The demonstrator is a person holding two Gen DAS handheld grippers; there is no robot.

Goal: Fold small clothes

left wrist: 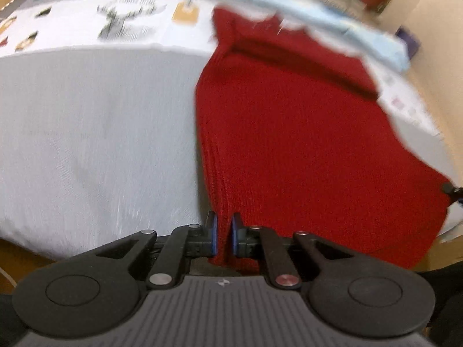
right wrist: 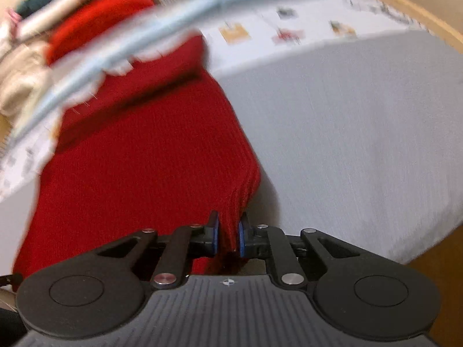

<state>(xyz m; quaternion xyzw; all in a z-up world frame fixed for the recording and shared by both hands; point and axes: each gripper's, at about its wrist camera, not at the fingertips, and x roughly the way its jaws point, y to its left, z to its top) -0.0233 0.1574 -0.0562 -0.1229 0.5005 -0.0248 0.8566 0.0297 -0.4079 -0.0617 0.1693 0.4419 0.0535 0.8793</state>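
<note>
Showing clothes pile [right wrist: 26,66] rightside only

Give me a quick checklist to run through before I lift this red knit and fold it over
1. Left gripper on the red knit garment: ok, the jaws are shut on its near left corner.
2. Right gripper on the garment: ok, the jaws are shut on its near right corner.
3. Both grips on the same hem edge: ok, each holds the near edge at opposite corners.
4. Garment flat beyond the jaws: not ok, a ridge crosses the far part.
5. Far end free of the light blue cloth: cannot tell, the pictures are blurred there.
6. White sheet has bare room beside the garment: ok.
</note>
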